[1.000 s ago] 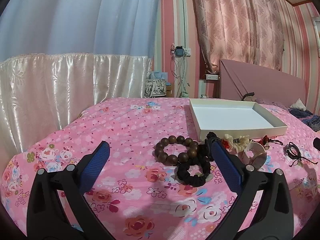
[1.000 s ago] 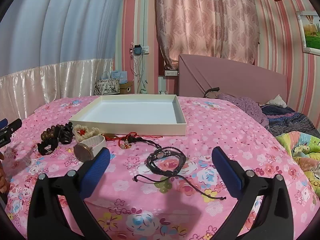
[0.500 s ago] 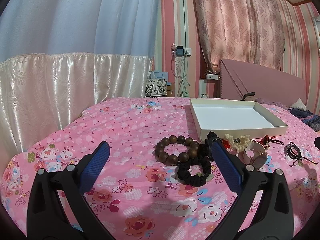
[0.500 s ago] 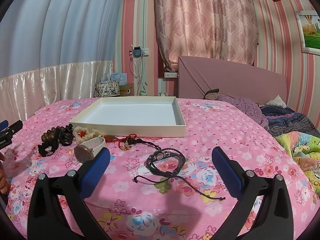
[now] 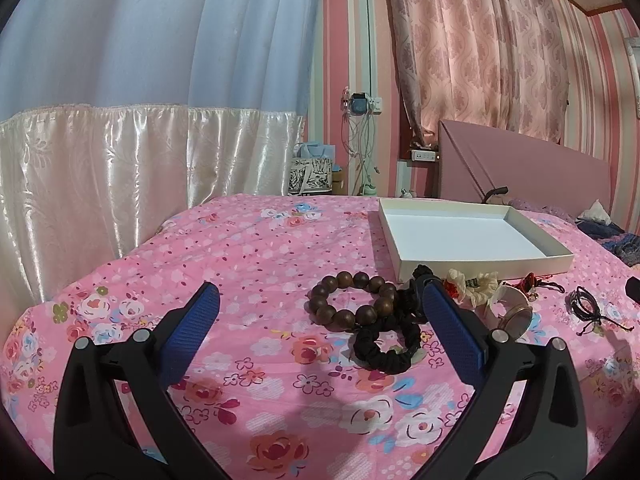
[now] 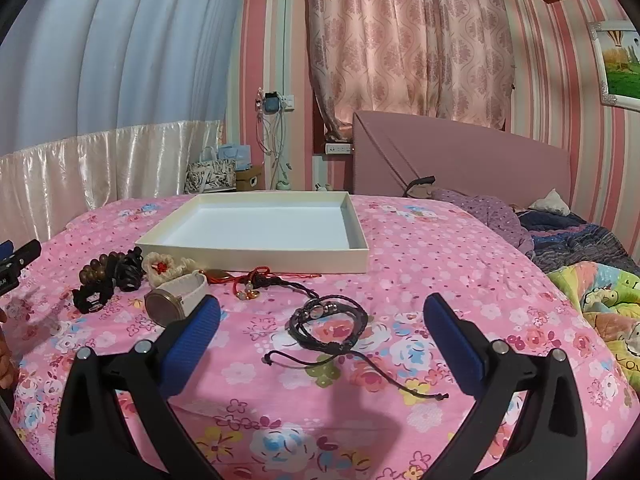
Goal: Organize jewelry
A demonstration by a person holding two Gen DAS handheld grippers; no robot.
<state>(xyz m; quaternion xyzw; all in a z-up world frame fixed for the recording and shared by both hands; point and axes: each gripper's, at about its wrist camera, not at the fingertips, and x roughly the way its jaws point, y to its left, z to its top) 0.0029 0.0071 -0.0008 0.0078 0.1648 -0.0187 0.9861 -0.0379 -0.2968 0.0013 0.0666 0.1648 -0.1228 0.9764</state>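
Note:
A white shallow tray [image 5: 480,261] [image 6: 256,258] lies on the pink floral bedspread with nothing in it. Before it lies a row of jewelry: a brown wooden bead bracelet [image 5: 352,298] [image 6: 94,270], a black scrunchie [image 5: 386,346] [image 6: 90,294], a cream scrunchie [image 5: 474,284] [image 6: 164,268], a watch with a white strap [image 5: 518,318] [image 6: 176,300], a red cord charm [image 6: 256,280] and a black leather cord bracelet [image 6: 328,322] [image 5: 586,308]. My left gripper [image 5: 318,308] is open, hovering short of the bead bracelet. My right gripper [image 6: 320,316] is open, hovering just before the black cord bracelet.
A pink headboard [image 6: 460,164] and crumpled blankets [image 6: 580,248] lie to the right. Curtains [image 5: 120,168] hang beyond the bed's left edge. Bags [image 6: 216,172] stand on the floor behind the bed. A hand [image 6: 6,360] shows at the far left of the right wrist view.
Both grippers have shifted only slightly; the right one has edged a little closer to the black cord bracelet. No jewelry has moved.

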